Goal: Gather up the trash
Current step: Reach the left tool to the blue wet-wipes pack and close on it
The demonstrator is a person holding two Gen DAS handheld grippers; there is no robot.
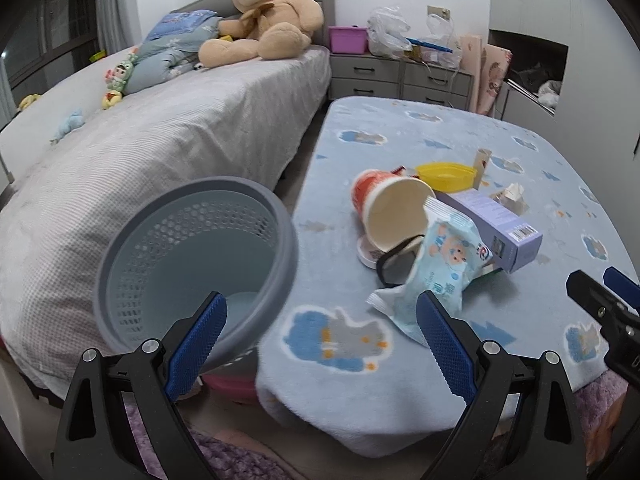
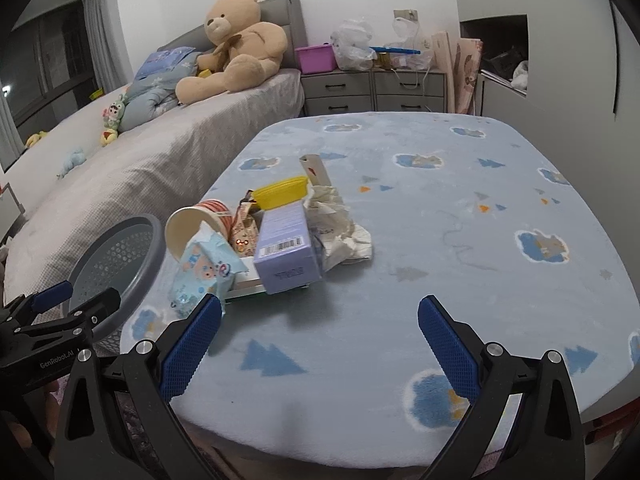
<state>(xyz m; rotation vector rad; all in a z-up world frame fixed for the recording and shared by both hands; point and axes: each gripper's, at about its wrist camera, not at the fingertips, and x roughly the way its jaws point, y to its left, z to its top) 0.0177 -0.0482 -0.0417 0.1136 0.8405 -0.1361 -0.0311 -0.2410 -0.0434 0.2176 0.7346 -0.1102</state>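
A pile of trash lies on the blue blanket-covered table (image 1: pixel 400 140): a paper cup (image 1: pixel 394 212) on its side, a blue wet-wipes packet (image 1: pixel 436 272), a purple box (image 1: pixel 496 224), a yellow lid (image 1: pixel 444 174) and crumpled paper (image 1: pixel 512 196). A grey perforated basket (image 1: pixel 192 264) tilts beside the table's left edge. My left gripper (image 1: pixel 320 340) is open, its left finger in front of the basket's rim and its right finger by the wipes packet. My right gripper (image 2: pixel 320 340) is open over bare blanket, near the purple box (image 2: pixel 284 252), the cup (image 2: pixel 192 228) and the basket (image 2: pixel 116 264).
A bed (image 1: pixel 160 140) with a large teddy bear (image 1: pixel 264 12) runs along the left. Grey drawers (image 1: pixel 400 76) with bags and a pink box stand at the back. The right half of the table (image 2: pixel 480 220) shows only blanket. A purple rug covers the floor below.
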